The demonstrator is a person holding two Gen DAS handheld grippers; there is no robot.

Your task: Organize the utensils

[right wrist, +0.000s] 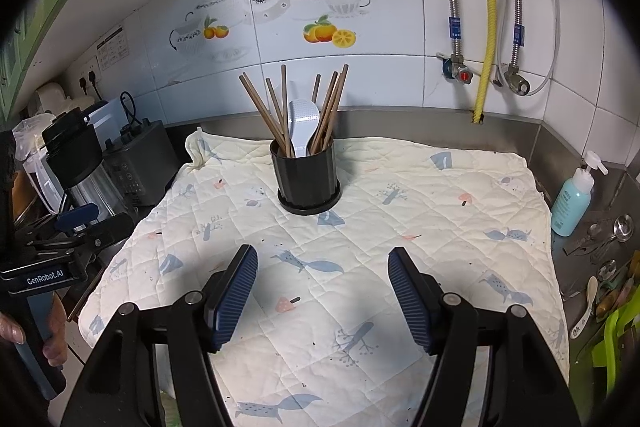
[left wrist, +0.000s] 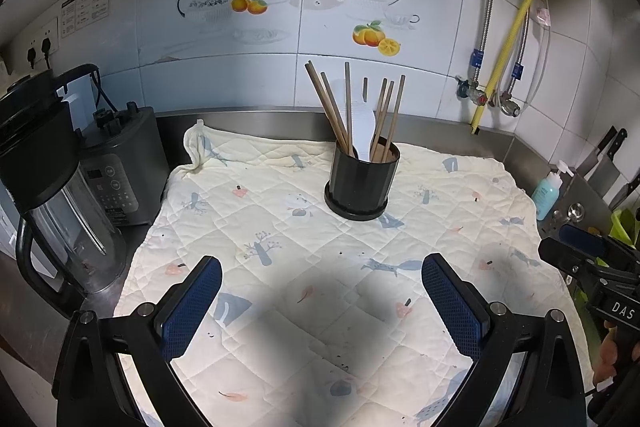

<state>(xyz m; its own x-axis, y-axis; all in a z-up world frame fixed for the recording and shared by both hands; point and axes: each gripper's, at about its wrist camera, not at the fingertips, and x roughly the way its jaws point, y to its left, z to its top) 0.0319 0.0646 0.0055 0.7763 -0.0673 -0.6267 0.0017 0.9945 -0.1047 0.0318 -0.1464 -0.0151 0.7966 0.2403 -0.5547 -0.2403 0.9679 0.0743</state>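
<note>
Centre frame, both views: a black ribbed cylindrical utensil holder (left wrist: 358, 179) (right wrist: 306, 179) stands upright on a cream quilted printed cloth (left wrist: 280, 211) (right wrist: 400, 211) covering the steel desk (left wrist: 460, 131), holding brown wooden chopsticks (left wrist: 332, 107) (right wrist: 272, 111) and 1 white plastic rice paddle (right wrist: 302, 125). Left hand-held gripper (left wrist: 322, 285) and right hand-held gripper (right wrist: 322, 275), lower frame, both gape wide, empty.

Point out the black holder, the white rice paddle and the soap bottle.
Holder (right wrist: 307, 179): right wrist view, front wall.
Rice paddle (right wrist: 303, 125): right wrist view, dimpled blade.
Soap bottle (right wrist: 571, 205): right wrist view, blue body.
</note>
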